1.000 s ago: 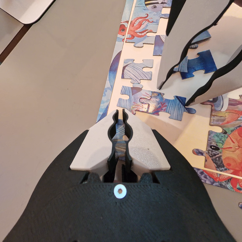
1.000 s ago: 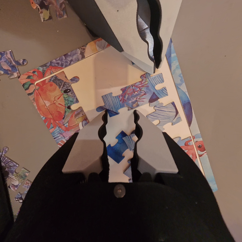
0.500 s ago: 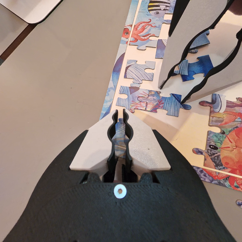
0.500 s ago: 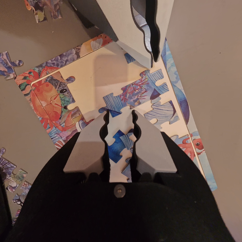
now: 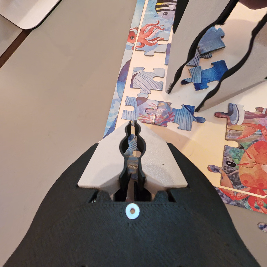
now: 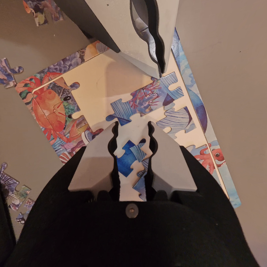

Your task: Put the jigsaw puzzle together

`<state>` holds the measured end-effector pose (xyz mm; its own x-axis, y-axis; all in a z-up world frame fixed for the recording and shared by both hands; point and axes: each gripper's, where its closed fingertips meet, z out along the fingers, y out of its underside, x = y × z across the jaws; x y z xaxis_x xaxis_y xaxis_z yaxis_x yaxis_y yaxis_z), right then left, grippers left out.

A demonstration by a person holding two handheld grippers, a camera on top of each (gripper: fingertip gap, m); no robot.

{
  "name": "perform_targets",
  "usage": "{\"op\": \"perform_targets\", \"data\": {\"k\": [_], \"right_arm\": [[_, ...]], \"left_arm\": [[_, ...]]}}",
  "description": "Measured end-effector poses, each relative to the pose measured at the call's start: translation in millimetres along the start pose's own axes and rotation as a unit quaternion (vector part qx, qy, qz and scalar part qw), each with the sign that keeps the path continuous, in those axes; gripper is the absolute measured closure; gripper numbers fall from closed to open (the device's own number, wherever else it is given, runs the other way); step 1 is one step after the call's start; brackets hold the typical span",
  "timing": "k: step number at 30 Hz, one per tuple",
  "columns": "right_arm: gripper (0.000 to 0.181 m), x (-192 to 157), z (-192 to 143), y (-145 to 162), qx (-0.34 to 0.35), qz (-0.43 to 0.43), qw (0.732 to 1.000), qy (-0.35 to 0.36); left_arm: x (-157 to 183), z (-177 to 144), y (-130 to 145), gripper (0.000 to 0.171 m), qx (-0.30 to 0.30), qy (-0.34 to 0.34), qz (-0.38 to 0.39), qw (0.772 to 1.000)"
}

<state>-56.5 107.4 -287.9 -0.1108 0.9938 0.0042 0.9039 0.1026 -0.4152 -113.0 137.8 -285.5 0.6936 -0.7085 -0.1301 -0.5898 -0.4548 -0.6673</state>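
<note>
— How far along?
— Partly done. Crab corner (image 5: 252, 166) assembled in the tray (image 5: 180, 138); octopus pieces (image 5: 150, 33) seated along its far left edge. A joined pair (image 5: 159, 114), a striped piece (image 5: 147, 80) and a dark blue piece (image 5: 206, 76) lying loose inside, unseated. More loose pieces (image 6: 8, 72) scattered on the surface (image 5: 57, 101). Most of the middle bare.
— Grippers?
— Left gripper (image 5: 132, 122) nearly pressed together, seemingly pinching a held piece (image 5: 132, 145), over the tray's near left edge beside the pair. Right gripper (image 6: 132, 122) spread, hovering above the dark blue piece.
— Changed in 1 second?
— Little. Right gripper's tip, then over the pair's knob, now at its corner. No piece added.
</note>
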Motion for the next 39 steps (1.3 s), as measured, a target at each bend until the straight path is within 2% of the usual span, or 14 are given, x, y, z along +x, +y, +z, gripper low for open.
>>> {"op": "perform_targets", "data": {"k": [5, 8, 11, 13, 14, 19, 25, 29, 32, 39], "right_arm": [[0.140, 11, -9, 0, 0.011, 0.016, 1.000, 0.019], [0.139, 35, -26, 2, 0.037, 0.058, 0.996, 0.058], [0.138, 63, -54, -6, 0.111, 0.116, 0.982, 0.096], [0.139, 72, -71, -15, 0.171, 0.153, 0.969, 0.090], [0.138, 73, -73, -14, 0.177, 0.164, 0.967, 0.082], [0.125, 77, -60, 0, 0.135, 0.176, 0.971, 0.091], [0.121, 76, -47, 15, 0.091, 0.179, 0.976, 0.084], [0.120, 88, -42, 36, 0.048, 0.189, 0.974, 0.116], [0.120, 94, -41, 45, 0.041, 0.206, 0.970, 0.119], [0.128, 81, -32, 57, 0.004, 0.200, 0.977, 0.077]], "left_arm": [[-7, -5, 1, 0.167, 0.004, -0.013, -0.005, 1.000], [-17, -11, -1, 0.166, 0.015, -0.029, -0.018, 0.999], [-24, -13, 0, 0.166, 0.016, -0.041, -0.026, 0.999], [-26, -13, 3, 0.166, 0.009, -0.046, -0.027, 0.999], [-26, -12, 5, 0.166, 0.003, -0.048, -0.026, 0.998], [-24, -8, 12, 0.165, -0.016, -0.045, -0.025, 0.999], [-24, -8, 14, 0.165, -0.021, -0.044, -0.026, 0.998], [-29, -9, 15, 0.164, -0.022, -0.054, -0.028, 0.998], [-31, -10, 15, 0.164, -0.020, -0.058, -0.031, 0.998], [-30, -10, 15, 0.165, -0.022, -0.056, -0.030, 0.998]]}}
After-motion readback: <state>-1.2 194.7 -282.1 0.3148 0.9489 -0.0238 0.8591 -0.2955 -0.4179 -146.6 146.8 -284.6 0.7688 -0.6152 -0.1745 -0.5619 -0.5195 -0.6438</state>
